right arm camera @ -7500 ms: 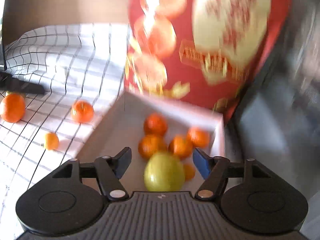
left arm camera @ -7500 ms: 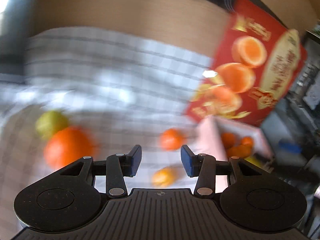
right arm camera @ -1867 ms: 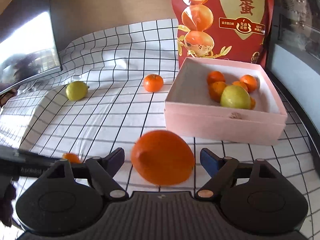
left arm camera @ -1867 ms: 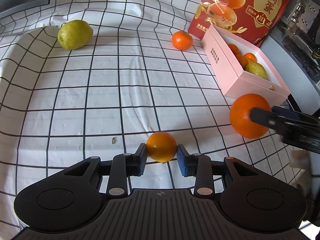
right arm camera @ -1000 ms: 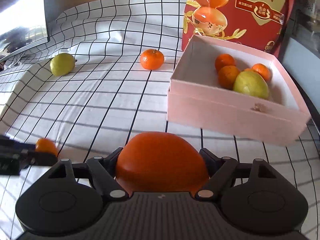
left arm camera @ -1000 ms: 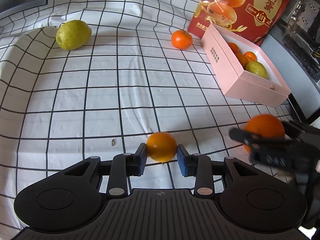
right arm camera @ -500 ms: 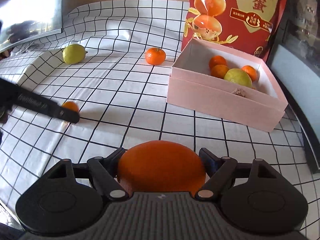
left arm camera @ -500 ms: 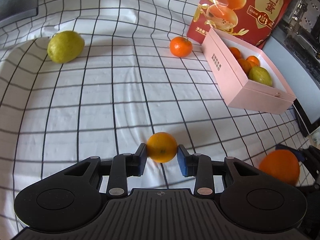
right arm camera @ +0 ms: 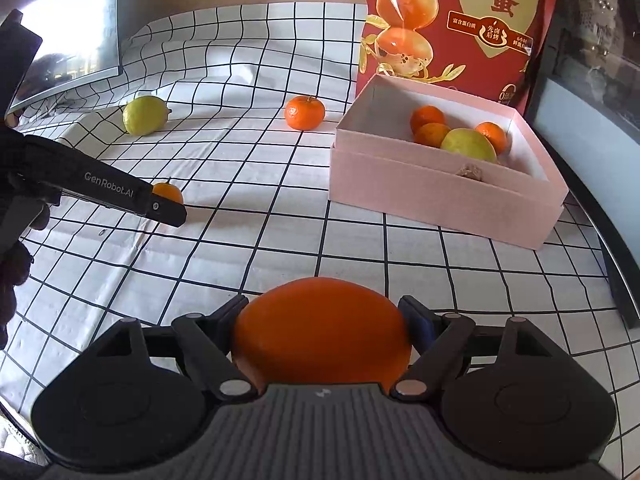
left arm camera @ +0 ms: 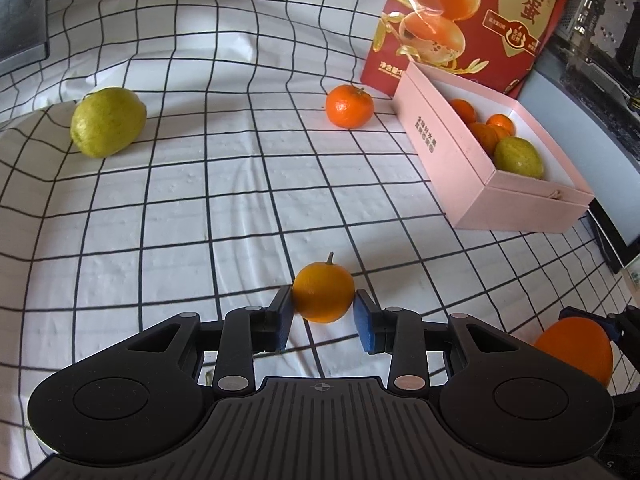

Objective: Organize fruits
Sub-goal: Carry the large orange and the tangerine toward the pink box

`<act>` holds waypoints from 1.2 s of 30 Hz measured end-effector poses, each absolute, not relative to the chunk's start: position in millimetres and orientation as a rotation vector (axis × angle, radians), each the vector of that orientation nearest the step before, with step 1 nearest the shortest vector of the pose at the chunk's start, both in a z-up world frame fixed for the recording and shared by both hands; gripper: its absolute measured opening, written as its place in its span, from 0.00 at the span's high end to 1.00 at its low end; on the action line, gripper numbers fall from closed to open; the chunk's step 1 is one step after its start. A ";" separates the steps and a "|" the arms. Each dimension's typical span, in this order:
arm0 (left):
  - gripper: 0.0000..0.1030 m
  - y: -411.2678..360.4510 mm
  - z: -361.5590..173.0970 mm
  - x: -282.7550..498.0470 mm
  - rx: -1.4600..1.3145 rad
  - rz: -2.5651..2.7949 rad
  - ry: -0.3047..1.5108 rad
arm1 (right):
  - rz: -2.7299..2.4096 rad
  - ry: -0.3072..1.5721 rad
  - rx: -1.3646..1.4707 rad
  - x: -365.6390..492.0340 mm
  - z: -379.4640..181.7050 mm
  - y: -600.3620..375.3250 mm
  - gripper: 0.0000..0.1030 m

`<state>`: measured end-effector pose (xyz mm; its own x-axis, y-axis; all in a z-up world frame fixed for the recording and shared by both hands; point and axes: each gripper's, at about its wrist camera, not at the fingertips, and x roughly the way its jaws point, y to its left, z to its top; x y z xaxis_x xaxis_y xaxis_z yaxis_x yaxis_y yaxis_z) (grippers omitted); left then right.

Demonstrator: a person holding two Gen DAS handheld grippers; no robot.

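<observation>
My left gripper (left arm camera: 323,311) is shut on a small orange (left arm camera: 323,297) with a short stem, held above the checked cloth. In the right wrist view that same small orange (right arm camera: 170,193) peeks out behind the left gripper's finger (right arm camera: 160,206). My right gripper (right arm camera: 322,318) is shut on a large orange (right arm camera: 322,332), whose side also shows at the lower right of the left wrist view as the large orange (left arm camera: 574,350). The pink box (right arm camera: 440,196) stands ahead to the right and holds several mandarins and a green-yellow fruit (right arm camera: 468,145). A loose mandarin (right arm camera: 305,112) and a yellow-green fruit (right arm camera: 144,115) lie on the cloth.
A tall red package (right arm camera: 452,20) stands right behind the pink box (left arm camera: 472,184). A dark screen (right arm camera: 68,20) borders the cloth at the far left. Dark equipment (left arm camera: 600,32) lines the right edge. The white checked cloth (left arm camera: 180,220) rises in a fold at the back.
Both grippers have drawn back a little with their oranges, so the box and loose fruit sit farther ahead. The left gripper's finger now crosses the left of the right wrist view.
</observation>
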<state>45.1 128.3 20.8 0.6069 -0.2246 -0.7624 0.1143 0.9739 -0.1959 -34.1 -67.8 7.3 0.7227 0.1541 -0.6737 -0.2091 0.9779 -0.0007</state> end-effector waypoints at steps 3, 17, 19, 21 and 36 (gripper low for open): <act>0.63 127.4 21.9 49.1 -0.137 -0.191 0.916 | 0.204 0.738 -0.081 -34.0 6.8 -68.2 0.21; 0.64 134.1 23.3 38.3 -0.218 -0.207 0.944 | 0.237 0.772 -0.068 -37.5 0.7 -67.7 0.20; 0.65 137.6 23.1 29.9 -0.251 -0.212 0.945 | 0.237 0.772 -0.071 -37.7 0.5 -66.7 0.20; 0.65 140.0 22.8 20.0 -0.251 -0.212 0.935 | 0.237 0.772 -0.069 -36.8 0.4 -66.7 0.20; 0.65 122.1 29.8 -22.4 -0.248 -0.339 0.947 | 0.261 0.790 -0.084 -34.6 -3.5 -67.4 0.20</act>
<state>-22.4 122.1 29.8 0.5378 -0.3887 -0.7482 0.1740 0.9195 -0.3526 -34.6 -67.4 -3.5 0.6731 0.2008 -0.7117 -0.2632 0.9645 0.0231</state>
